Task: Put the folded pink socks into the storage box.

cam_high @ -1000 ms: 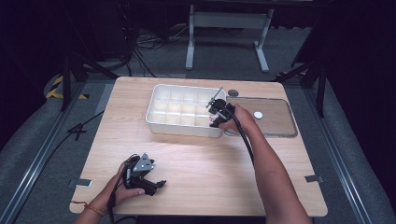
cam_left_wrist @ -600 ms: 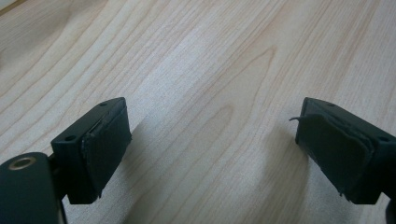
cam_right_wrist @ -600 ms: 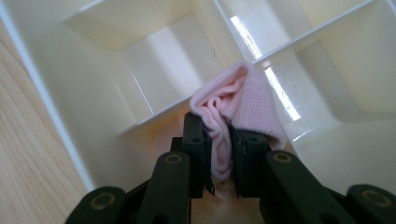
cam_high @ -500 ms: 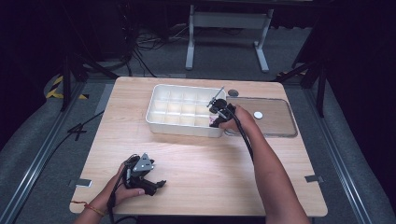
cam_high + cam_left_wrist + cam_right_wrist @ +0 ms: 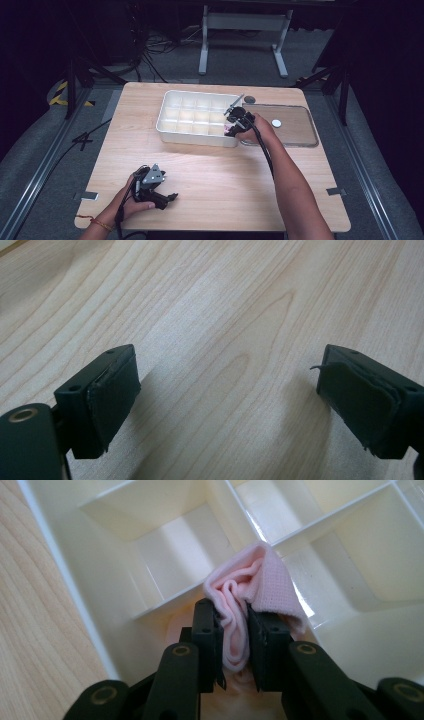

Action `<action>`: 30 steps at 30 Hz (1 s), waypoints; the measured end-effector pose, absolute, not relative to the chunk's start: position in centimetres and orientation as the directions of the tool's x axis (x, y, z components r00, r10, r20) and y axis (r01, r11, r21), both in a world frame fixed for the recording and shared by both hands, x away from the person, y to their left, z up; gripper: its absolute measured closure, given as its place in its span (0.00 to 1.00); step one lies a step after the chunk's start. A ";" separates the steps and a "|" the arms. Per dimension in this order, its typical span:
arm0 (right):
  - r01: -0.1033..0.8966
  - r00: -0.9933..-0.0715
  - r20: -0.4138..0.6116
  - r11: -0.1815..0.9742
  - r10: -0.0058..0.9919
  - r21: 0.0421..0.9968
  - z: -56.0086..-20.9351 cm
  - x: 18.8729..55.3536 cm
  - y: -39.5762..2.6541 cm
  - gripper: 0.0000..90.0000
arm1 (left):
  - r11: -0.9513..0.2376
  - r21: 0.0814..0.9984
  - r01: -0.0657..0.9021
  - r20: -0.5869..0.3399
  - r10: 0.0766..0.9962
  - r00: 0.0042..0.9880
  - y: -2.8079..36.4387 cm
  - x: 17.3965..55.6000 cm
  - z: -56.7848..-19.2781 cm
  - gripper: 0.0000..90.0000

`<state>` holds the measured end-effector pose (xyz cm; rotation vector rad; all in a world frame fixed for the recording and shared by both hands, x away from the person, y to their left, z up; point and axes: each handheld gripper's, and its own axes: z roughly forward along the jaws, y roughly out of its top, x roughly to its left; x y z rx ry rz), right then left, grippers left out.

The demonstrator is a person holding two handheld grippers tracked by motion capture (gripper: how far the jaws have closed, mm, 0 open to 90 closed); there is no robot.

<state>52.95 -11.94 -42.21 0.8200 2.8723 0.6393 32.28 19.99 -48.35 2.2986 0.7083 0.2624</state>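
A white tray point(image 5: 197, 137) divided into many small compartments stands at the back middle of the wooden table point(image 5: 225, 185). My right gripper point(image 5: 233, 125) reaches over the tray's near right corner. In the right gripper view its jaws point(image 5: 234, 615) pinch a folded pink cloth point(image 5: 255, 580) just above a compartment point(image 5: 180, 555) by the tray's wall. The jaws have just been opening a little, with the cloth still squeezed between the pads. My left gripper point(image 5: 167, 197) lies on the table near the front left, held in a hand. Its jaws point(image 5: 227, 390) stand wide open over bare wood.
A clear flat lid point(image 5: 300, 135) with a white knob point(image 5: 276, 122) lies right of the tray. A small dark round object point(image 5: 249, 99) sits behind the lid's left corner. Black stands and cables lie on the floor beyond the table.
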 end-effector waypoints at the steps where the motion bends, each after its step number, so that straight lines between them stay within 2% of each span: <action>1: 0.483 -0.853 0.030 0.767 0.521 0.422 -42.2 52.9 -12.0 0.84 | -0.600 0.683 0.415 -0.013 0.559 0.829 20.0 32.3 -48.3 0.11; 22: 0.469 -0.846 -0.003 0.746 0.533 0.472 -40.9 51.7 -12.6 0.76 | -0.600 0.683 0.416 -0.014 0.559 0.829 20.0 32.3 -48.3 0.11; 30: 0.457 -0.843 -0.002 0.719 0.538 0.524 -39.7 50.9 -13.4 0.71 | -0.599 0.683 0.418 -0.017 0.559 0.829 20.0 32.3 -48.3 0.11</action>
